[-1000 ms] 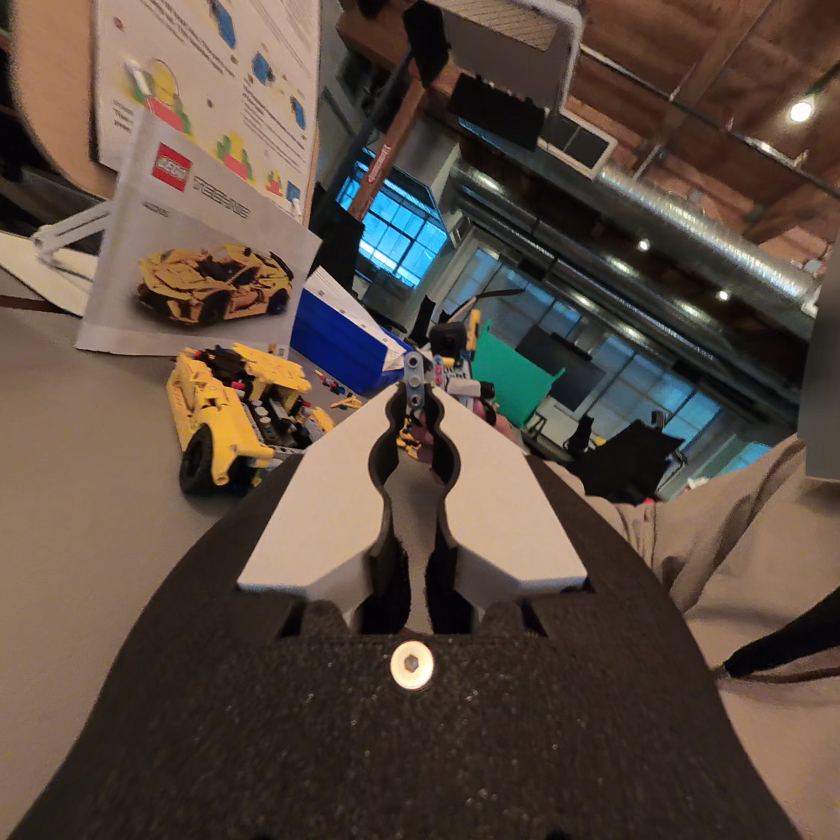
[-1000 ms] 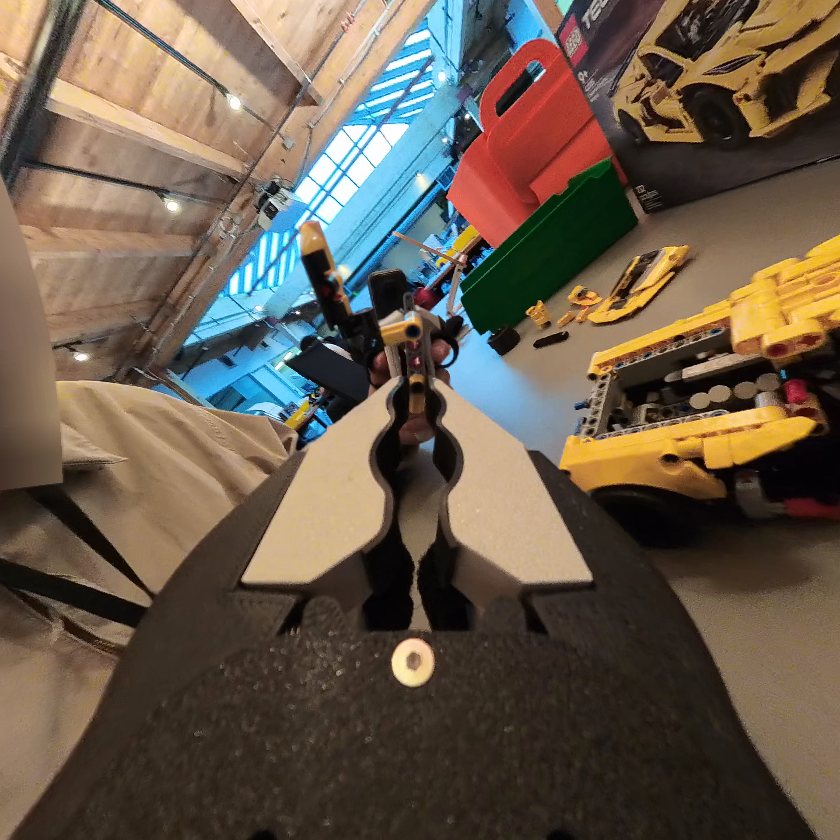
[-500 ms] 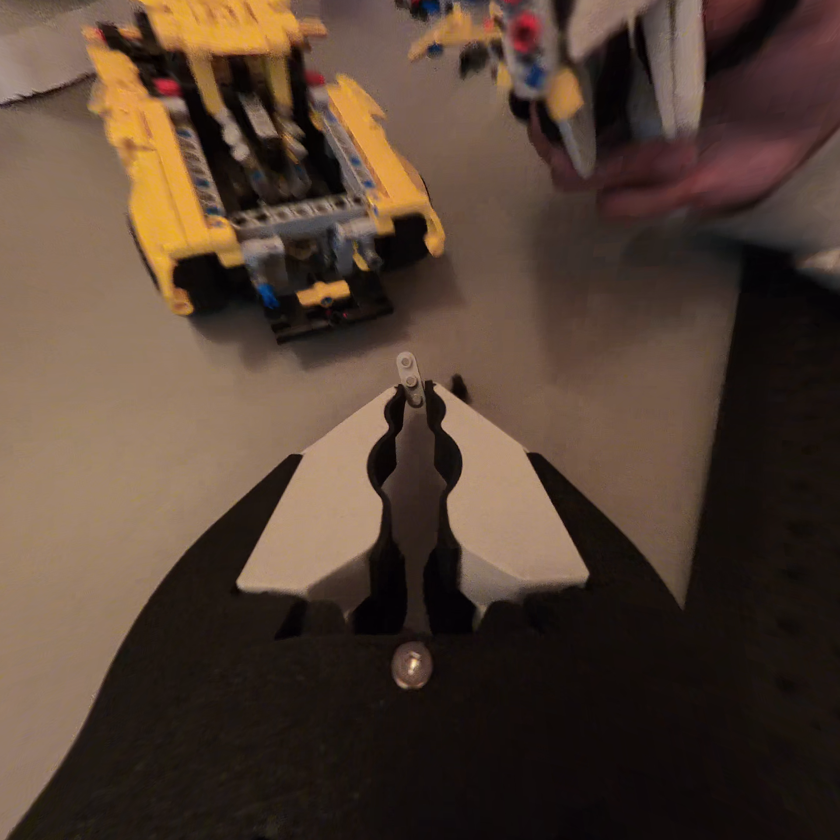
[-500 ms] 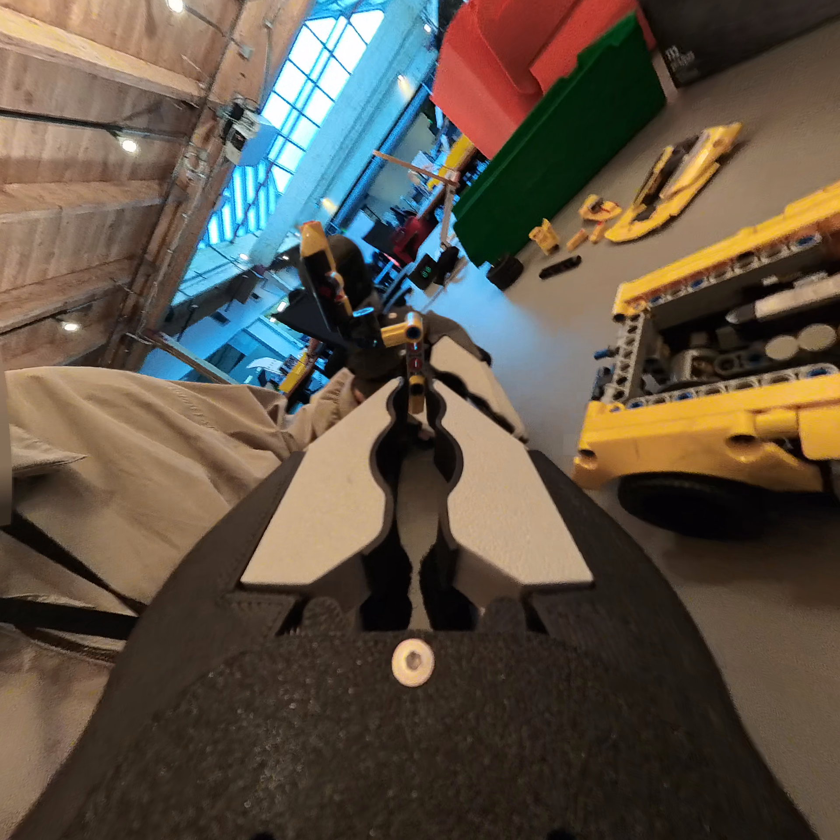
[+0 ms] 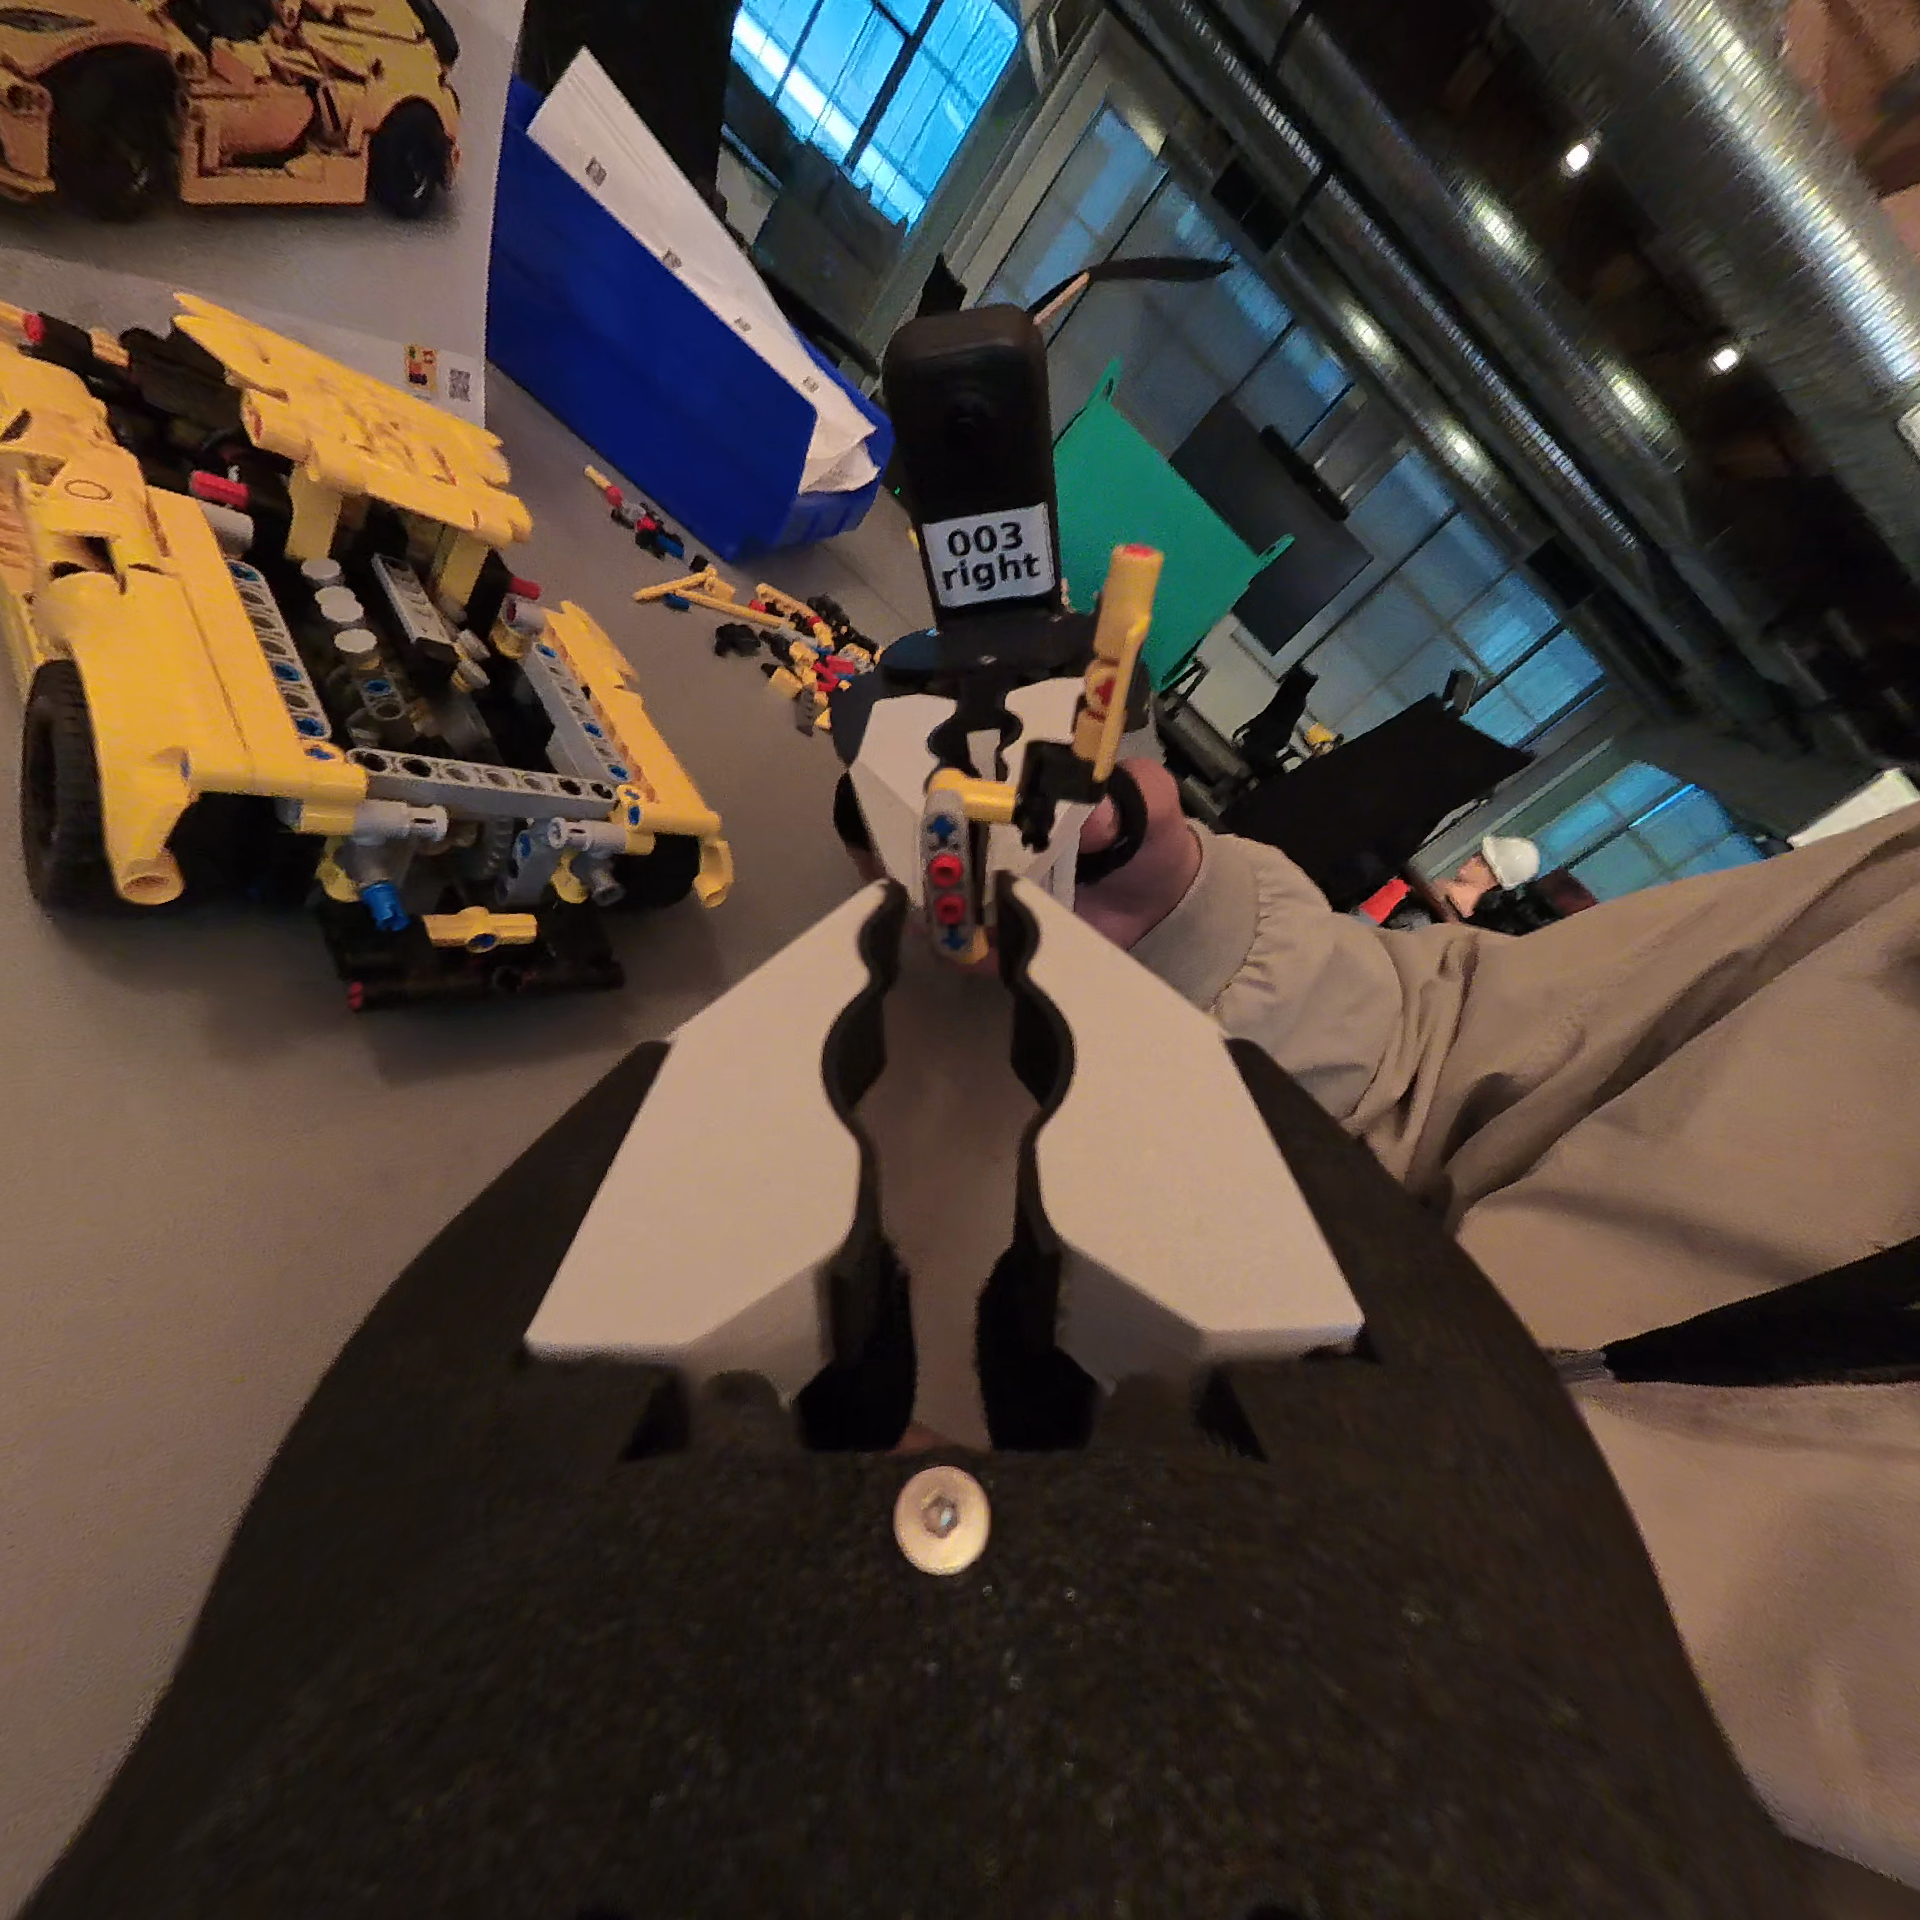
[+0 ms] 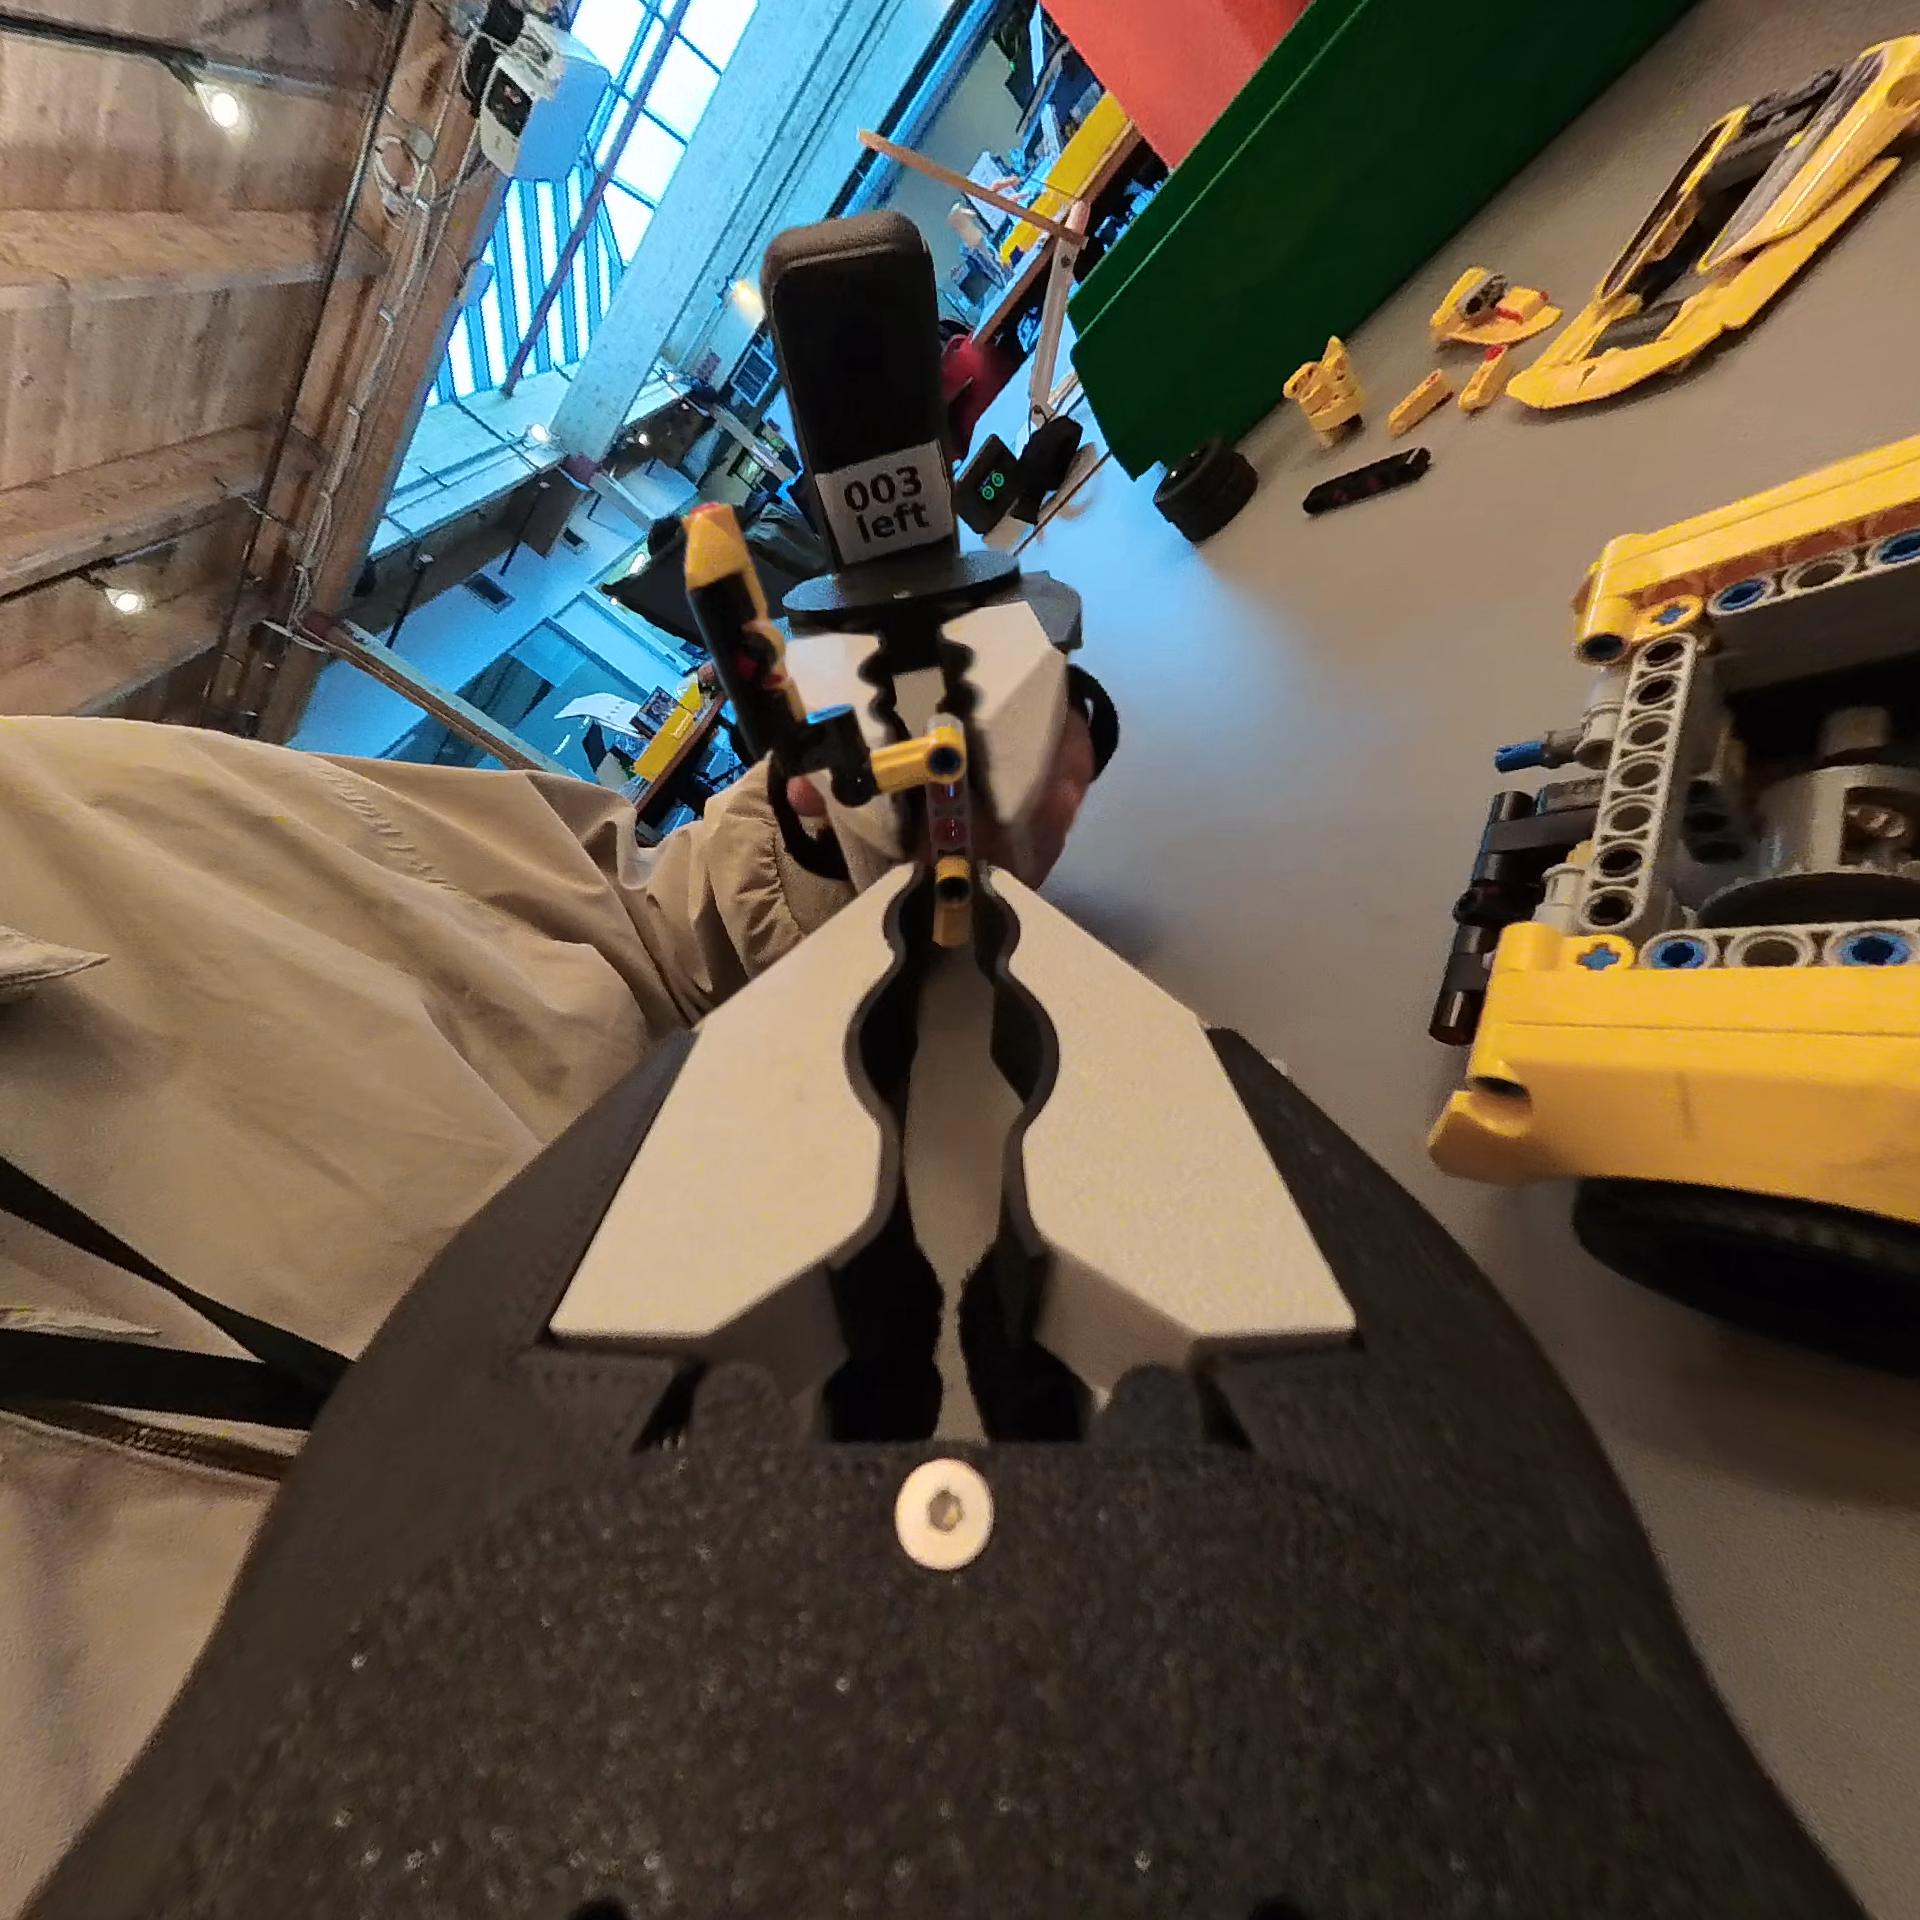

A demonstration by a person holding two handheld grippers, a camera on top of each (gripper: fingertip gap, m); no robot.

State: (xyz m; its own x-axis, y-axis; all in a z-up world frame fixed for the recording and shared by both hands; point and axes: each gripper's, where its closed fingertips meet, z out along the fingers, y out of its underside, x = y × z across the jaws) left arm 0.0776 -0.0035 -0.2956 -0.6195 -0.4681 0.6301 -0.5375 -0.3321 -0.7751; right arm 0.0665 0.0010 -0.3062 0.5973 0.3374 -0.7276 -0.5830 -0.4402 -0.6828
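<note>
My left gripper (image 5: 948,904) is closed on both sides of a grey beam (image 5: 945,873) studded with red and blue pins. The beam belongs to a small assembly with a yellow connector (image 5: 971,795) and a yellow-and-black arm (image 5: 1117,634) sticking up. My right gripper (image 5: 975,743) faces me from the other side, above the table. In the right wrist view my right gripper (image 6: 951,894) is shut on the same beam (image 6: 951,873). The yellow connector (image 6: 914,764) and arm (image 6: 727,613) rise beyond it, and the left gripper (image 6: 920,686) stands opposite.
A part-built yellow brick car (image 5: 312,675) stands on the grey table (image 5: 208,1247), also in the right wrist view (image 6: 1714,935). Nearby are a blue bin (image 5: 644,384), loose parts (image 5: 790,644), a green bin (image 6: 1351,208), a yellow body panel (image 6: 1714,270), a black wheel (image 6: 1205,488) and a beige sleeve (image 5: 1558,1091). Both grippers' tips are close together, under 4 cm apart.
My left gripper swung from pointing down at the table back up to face the right gripper, and its jaws stand slightly wider. The right gripper kept its hold on the assembly.
</note>
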